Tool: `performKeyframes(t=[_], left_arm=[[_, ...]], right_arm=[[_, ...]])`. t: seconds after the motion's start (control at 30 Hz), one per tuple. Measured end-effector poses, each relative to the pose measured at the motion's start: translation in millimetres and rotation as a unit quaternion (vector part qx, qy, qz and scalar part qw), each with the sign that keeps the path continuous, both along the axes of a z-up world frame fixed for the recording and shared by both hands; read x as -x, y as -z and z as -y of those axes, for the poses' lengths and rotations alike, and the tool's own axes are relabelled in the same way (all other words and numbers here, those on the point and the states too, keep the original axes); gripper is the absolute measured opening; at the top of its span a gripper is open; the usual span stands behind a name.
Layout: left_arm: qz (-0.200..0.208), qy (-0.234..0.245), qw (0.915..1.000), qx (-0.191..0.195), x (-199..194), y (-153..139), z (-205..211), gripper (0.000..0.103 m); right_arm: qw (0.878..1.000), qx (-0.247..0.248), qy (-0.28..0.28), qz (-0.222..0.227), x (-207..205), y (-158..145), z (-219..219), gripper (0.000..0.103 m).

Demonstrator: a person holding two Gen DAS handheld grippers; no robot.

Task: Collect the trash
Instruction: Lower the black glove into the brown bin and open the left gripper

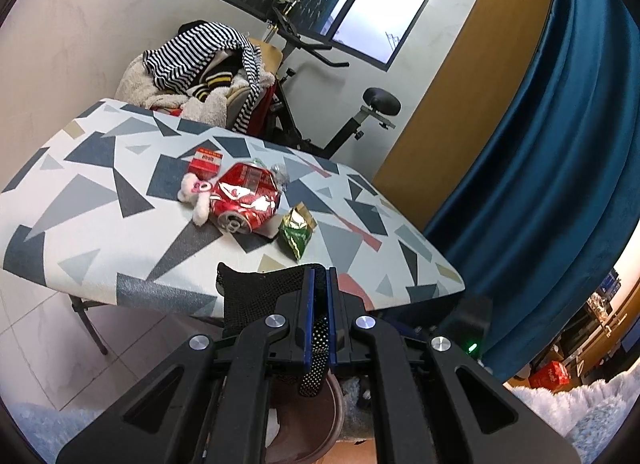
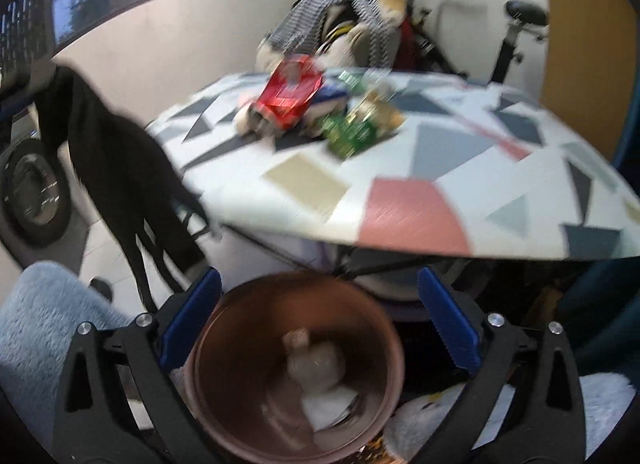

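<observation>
A crushed red can (image 1: 245, 197) lies on the patterned table (image 1: 100, 192) with a small red box (image 1: 205, 162), a pink-white plush (image 1: 195, 194) and a green-gold wrapper (image 1: 297, 231). My left gripper (image 1: 319, 296) is shut on a black mesh cloth (image 1: 256, 292) at the table's near edge. In the right wrist view, my right gripper (image 2: 318, 316) is open above a brown bin (image 2: 296, 376) that holds pale trash (image 2: 320, 368). The can (image 2: 290, 92) and the wrapper (image 2: 356, 124) show blurred on the table (image 2: 440, 184).
A chair piled with striped clothes (image 1: 208, 64) and an exercise bike (image 1: 320, 104) stand behind the table. A blue curtain (image 1: 560, 144) hangs at right. A black cloth (image 2: 120, 168) hangs at left in the right wrist view. Pale fluffy rug (image 2: 44, 328) lies below.
</observation>
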State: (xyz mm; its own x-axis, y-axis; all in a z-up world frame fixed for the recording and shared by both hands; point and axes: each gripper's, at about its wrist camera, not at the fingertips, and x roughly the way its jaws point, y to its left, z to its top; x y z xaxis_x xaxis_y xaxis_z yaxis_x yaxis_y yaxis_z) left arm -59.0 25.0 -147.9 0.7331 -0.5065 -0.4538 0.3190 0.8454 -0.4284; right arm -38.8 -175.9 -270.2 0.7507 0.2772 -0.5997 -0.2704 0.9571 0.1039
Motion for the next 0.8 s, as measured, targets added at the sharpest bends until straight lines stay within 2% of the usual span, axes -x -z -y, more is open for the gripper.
performKeyframes(t=[0.2,0.4,0.57,0.67,0.73,0.8], left_arm=[[-0.015,0.014,0.9997,-0.013,-1,14,11,0.006],[-0.036,0.031,0.9984,-0.032,-4,28,25,0.006],[-0.05,0.039,0.9974,-0.033,-7,35,31,0.007],[-0.056,0.051,0.9967,-0.028,-9,39,35,0.024],[-0.055,0.053,0.9965,-0.032,-10,39,37,0.05],[-0.053,0.051,0.9966,-0.036,-10,38,38,0.061]], right_arm=[[0.999,0.003,0.036,0.034,1,-13,17,0.097],[0.998,-0.004,0.05,0.03,-5,-18,29,0.097],[0.998,-0.009,0.053,0.026,-5,-17,33,0.097],[0.998,-0.01,0.056,0.025,-5,-16,34,0.097],[0.998,-0.014,0.059,0.021,-6,-15,36,0.097],[0.998,-0.016,0.061,0.018,-7,-13,36,0.097]])
